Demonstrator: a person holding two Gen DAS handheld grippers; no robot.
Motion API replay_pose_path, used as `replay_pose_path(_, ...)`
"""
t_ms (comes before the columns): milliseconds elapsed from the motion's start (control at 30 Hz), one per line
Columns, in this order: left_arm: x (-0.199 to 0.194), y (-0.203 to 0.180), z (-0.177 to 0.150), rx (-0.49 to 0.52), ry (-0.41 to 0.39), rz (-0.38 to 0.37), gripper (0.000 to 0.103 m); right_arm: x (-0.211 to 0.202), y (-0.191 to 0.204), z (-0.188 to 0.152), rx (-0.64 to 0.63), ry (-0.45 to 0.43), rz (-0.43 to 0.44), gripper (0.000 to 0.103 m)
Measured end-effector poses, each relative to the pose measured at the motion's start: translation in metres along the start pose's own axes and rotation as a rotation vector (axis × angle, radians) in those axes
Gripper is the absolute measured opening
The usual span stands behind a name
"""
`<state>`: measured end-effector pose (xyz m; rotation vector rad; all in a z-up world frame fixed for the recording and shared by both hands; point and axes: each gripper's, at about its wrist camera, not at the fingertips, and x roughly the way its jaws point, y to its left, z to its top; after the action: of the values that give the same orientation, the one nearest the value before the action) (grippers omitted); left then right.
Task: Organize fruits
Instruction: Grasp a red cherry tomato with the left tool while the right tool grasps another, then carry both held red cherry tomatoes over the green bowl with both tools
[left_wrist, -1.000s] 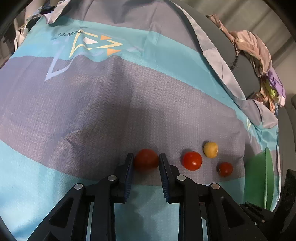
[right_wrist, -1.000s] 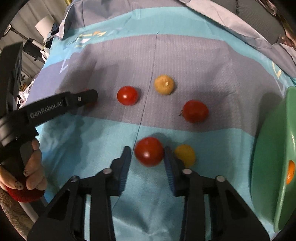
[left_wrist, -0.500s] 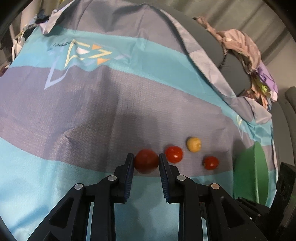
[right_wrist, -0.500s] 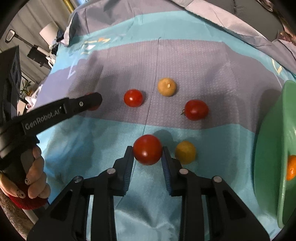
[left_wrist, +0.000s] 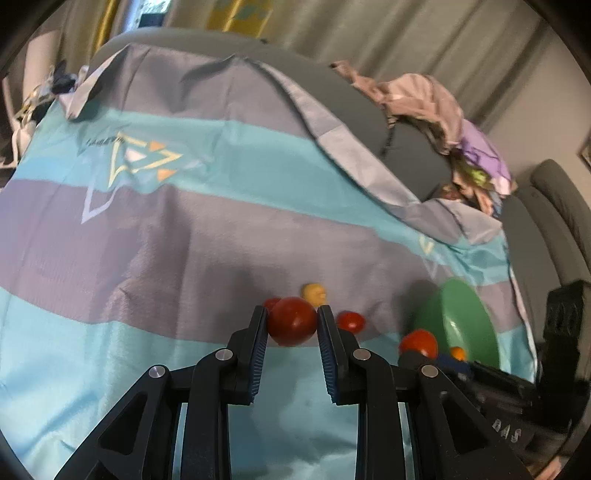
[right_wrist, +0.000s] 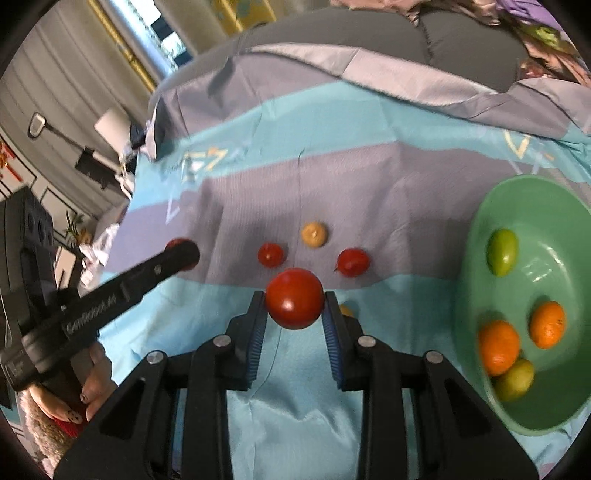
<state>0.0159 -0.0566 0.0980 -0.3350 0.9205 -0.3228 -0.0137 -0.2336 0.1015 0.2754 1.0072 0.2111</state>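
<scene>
My left gripper (left_wrist: 291, 320) is shut on a red tomato (left_wrist: 292, 320) and holds it above the striped cloth. My right gripper (right_wrist: 294, 300) is shut on a larger red tomato (right_wrist: 294, 298), lifted off the cloth. On the cloth lie two small red tomatoes (right_wrist: 270, 254) (right_wrist: 353, 261), a yellow fruit (right_wrist: 314, 234) and another yellow fruit (right_wrist: 347, 309) mostly hidden behind my right finger. The green bowl (right_wrist: 491, 206) at the right holds two oranges (right_wrist: 498, 347) and two green fruits (right_wrist: 501, 252). The left gripper (right_wrist: 181, 254) shows at the left in the right wrist view.
The teal and grey striped cloth (left_wrist: 177, 236) covers a sofa. A pile of clothes (left_wrist: 436, 107) lies on the sofa back at the far right. A lamp (right_wrist: 110, 123) stands beyond the cloth's left edge.
Both grippers have risen with their tomatoes, off the cloth. The right gripper has swung towards the green bowl, whose inside now shows.
</scene>
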Motion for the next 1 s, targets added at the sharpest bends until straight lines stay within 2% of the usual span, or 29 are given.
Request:
replay_pose_path(200,-0.018,-0.022,-0.003,0.046,-0.038,-0.046,0.027,-0.029,-0.019,0.005,0.059,-0.071,0.008,0.031)
replay_pose_path(567,-0.029,-0.052,-0.012,0.117,-0.033,-0.106,0.027,-0.065,-0.05,0.007,0.141,-0.145,-0.007,0.031)
replay_pose_path(733,-0.025,-0.076,-0.014,0.143,-0.026,-0.151,0.027,-0.076,-0.064,0.008,0.171,-0.167,-0.026,0.031)
replay_pose_path(1000,0.009,-0.127,-0.027,0.194,0.047,-0.206,0.027,-0.091,-0.092,0.005,0.225,-0.188,-0.092,0.031)
